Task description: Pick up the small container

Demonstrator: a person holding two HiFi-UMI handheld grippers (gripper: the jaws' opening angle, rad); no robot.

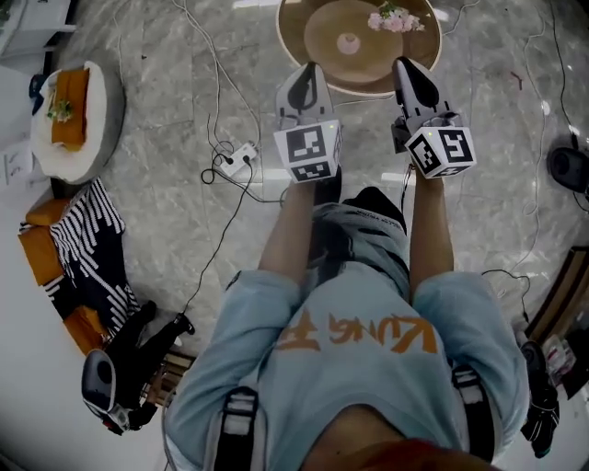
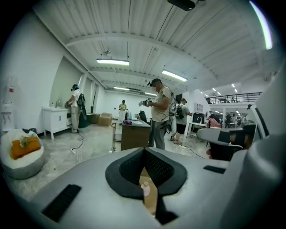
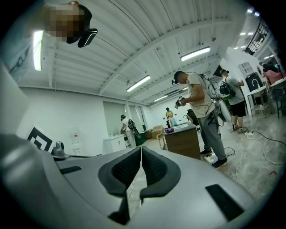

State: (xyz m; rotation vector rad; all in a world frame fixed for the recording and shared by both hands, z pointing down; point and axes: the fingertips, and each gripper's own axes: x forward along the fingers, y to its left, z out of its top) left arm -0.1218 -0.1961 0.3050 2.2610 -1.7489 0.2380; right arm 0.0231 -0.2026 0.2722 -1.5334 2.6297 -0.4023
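- So, small container (image 1: pixel 348 42) sits at the centre of the round wooden table (image 1: pixel 290 41), 12 o'clock in head view; pink flowers (image 1: pixel 396 20) at its 2 o'clock.
- Looks light, rigid, tippy; pinch low across its sides.
- Left gripper (image 1: pixel 308 72), right gripper (image 1: pixel 410 66): jaws closed, holding nothing.
- Left gripper view glimpses the container below its pads; right gripper view misses it.

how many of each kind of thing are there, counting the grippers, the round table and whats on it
grippers: 2, the left gripper and the right gripper
round wooden table: 1
small container: 1
bunch of pink flowers: 1
total: 5
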